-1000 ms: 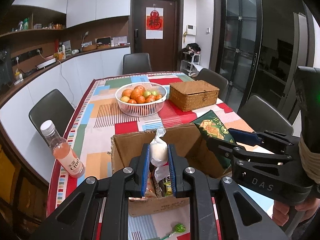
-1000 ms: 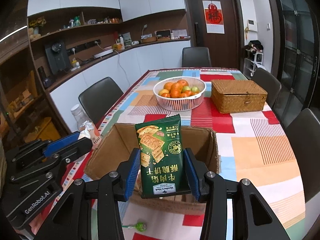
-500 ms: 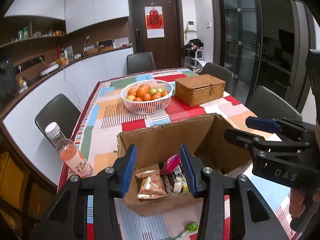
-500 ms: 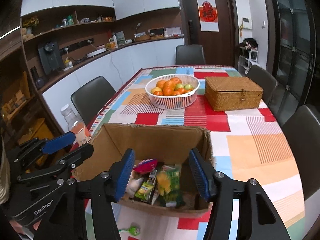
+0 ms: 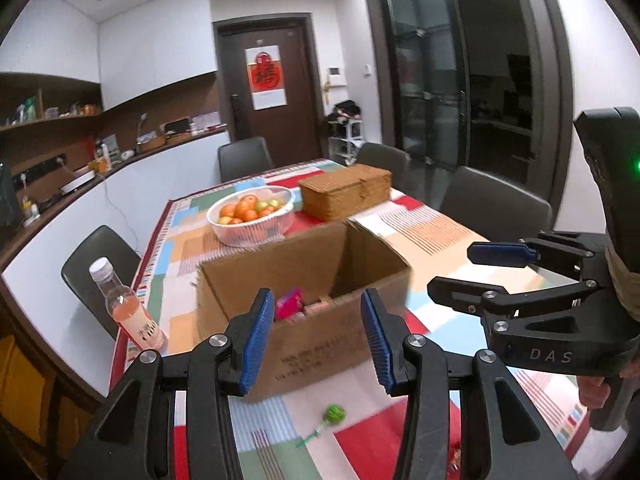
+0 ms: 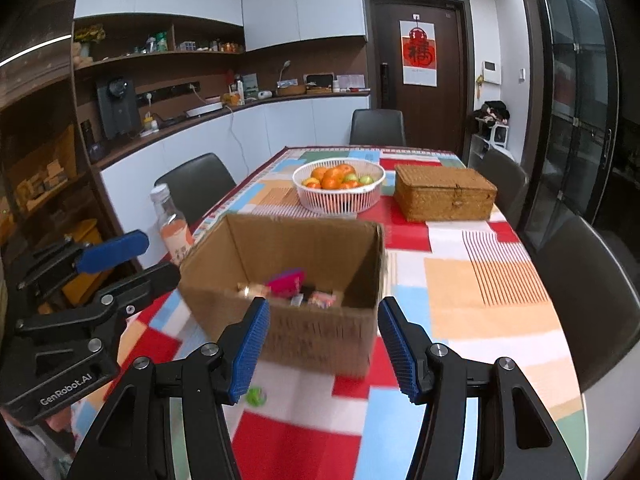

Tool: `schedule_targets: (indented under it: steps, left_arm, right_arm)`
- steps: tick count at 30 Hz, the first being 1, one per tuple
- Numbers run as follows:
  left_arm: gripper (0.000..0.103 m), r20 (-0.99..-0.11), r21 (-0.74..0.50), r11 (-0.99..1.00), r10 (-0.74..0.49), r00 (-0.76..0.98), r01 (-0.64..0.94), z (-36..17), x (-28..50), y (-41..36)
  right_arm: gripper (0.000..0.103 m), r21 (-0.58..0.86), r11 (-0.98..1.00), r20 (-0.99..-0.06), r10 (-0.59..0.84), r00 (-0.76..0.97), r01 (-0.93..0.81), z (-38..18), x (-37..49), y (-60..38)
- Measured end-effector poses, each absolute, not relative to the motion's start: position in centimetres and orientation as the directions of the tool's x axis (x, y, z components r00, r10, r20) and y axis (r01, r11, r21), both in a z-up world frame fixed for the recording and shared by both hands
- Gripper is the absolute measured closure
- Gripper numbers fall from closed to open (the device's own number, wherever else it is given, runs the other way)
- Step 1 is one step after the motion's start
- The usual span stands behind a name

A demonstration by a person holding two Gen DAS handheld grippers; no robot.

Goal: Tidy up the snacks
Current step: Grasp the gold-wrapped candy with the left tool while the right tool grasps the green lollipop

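Note:
An open cardboard box [image 5: 312,344] [image 6: 320,336] stands on the colourful tablecloth, with several snack packets inside, a pink packet [image 5: 289,302] [image 6: 286,280] on top. My left gripper [image 5: 316,300] is open and empty, just short of the box's near wall. My right gripper [image 6: 324,302] is open and empty too, level with the same wall. Each shows in the other's view: the right gripper [image 5: 460,270] right of the box, the left gripper [image 6: 148,258] left of it. A green lollipop [image 5: 334,414] [image 6: 256,396] lies on the cloth in front of the box.
A bottle of pink drink [image 5: 128,312] [image 6: 174,228] stands left of the box by the table edge. Behind the box are a white fruit basket [image 5: 252,216] [image 6: 338,190] and a wicker box [image 5: 346,196] [image 6: 444,192]. Dark chairs [image 6: 580,292] ring the table.
The left gripper let go of a white-wrapped snack and the right a green cracker packet; both dropped into the box. Both jaws opened and both grippers drew back from the box.

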State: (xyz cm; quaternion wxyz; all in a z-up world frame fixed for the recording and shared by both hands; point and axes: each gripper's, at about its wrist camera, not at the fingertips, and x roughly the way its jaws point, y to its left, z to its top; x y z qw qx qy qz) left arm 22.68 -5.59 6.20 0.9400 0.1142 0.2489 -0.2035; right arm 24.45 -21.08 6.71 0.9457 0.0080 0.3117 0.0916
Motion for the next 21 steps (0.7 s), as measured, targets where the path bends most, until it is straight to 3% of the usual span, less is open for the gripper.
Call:
schedule_targets:
  steps: [21]
  left_arm:
    - [0.059, -0.696, 0.097, 0.766, -0.404, 0.594, 0.635, -1.9, 15.3, -8.1]
  right_arm:
    - [0.046, 0.126, 0.986, -0.816, 0.166, 0.554, -0.110, -2.3, 15.4, -22.3]
